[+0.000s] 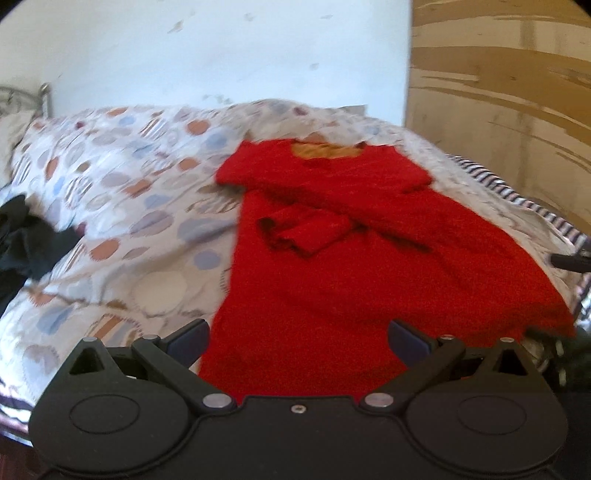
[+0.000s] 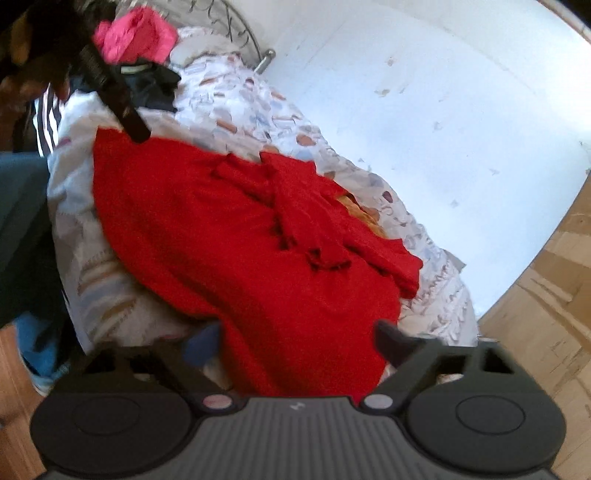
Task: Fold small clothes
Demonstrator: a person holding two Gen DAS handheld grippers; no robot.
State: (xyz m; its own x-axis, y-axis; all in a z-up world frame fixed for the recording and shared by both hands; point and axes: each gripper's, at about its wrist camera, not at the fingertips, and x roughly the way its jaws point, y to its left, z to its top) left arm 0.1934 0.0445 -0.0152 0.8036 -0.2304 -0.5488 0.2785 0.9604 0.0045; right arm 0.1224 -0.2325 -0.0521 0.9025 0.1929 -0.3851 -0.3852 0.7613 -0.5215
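A red knitted sweater (image 1: 332, 251) lies centre frame on a bed's circle-patterned quilt (image 1: 122, 192), sleeves folded across it, while the left tool (image 1: 299, 338) and right tool (image 2: 295, 341) gape empty over its hem.

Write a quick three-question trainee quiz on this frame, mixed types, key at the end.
1. True or false: both sleeves of the red garment are folded in across its front.
2. Multiple choice: what lies beyond the garment toward the headboard in the right wrist view? A) a pink cloth B) a green towel C) a yellow sock
3. Short answer: how do the jaws of the left gripper stand?

Key:
1. True: both lie crossed over the chest.
2. A: the pink cloth, beside dark clothes on the patterned bedspread.
3. Open, with the garment's hem area between them, not pinched.
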